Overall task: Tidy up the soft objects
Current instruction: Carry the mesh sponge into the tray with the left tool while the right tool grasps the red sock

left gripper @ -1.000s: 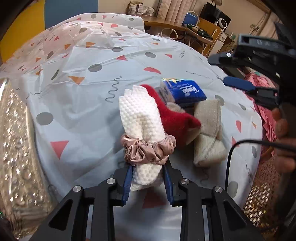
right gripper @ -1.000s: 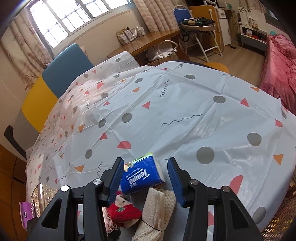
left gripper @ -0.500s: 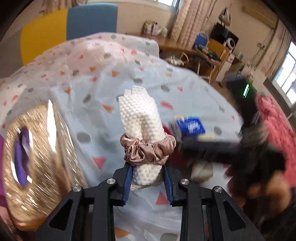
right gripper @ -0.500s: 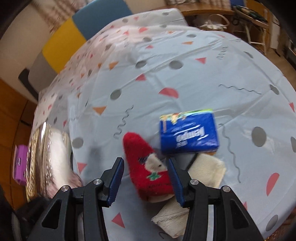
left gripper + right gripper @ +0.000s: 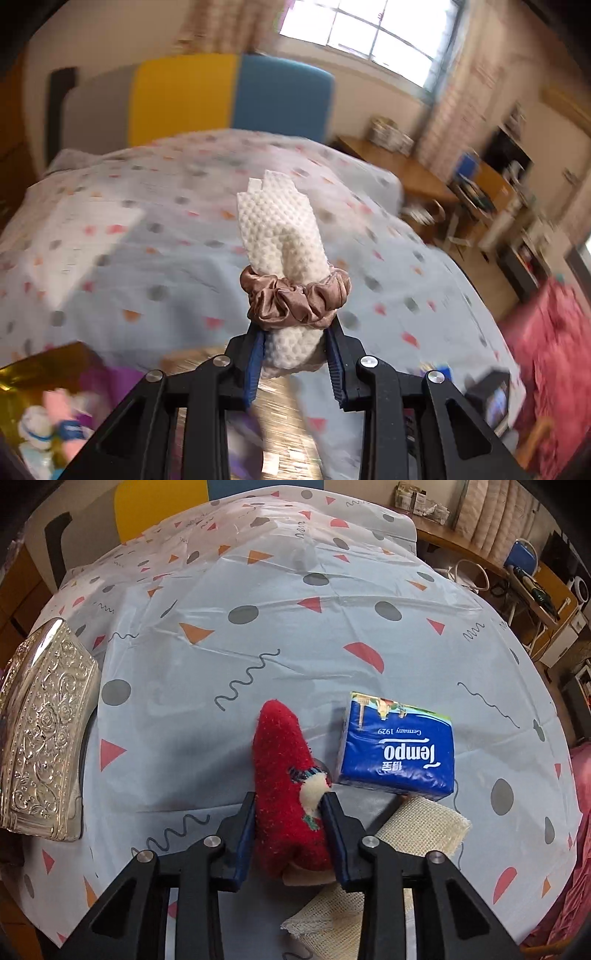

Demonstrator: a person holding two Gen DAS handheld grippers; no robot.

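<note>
Two items in hand — my left gripper (image 5: 295, 363) pinches the scrunchie-bound white cloth roll (image 5: 282, 240) aloft over the gold box (image 5: 33, 369); my right gripper (image 5: 288, 834) fingers flank the red sock (image 5: 284, 771) on the bench (image 5: 295, 627), apparently clamped. Next: release the roll inside.

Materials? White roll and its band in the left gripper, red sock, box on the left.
White roll: looks like waffle-weave cloth or embossed paper, matte, dimpled all over. Band: satin-like scrunchie, brown with a soft sheen and gathered folds. Red sock: fuzzy knit, loose fibres showing at its edges. Box: shiny silver embossed floral relief; metal or metallised plastic, cannot tell.
</note>
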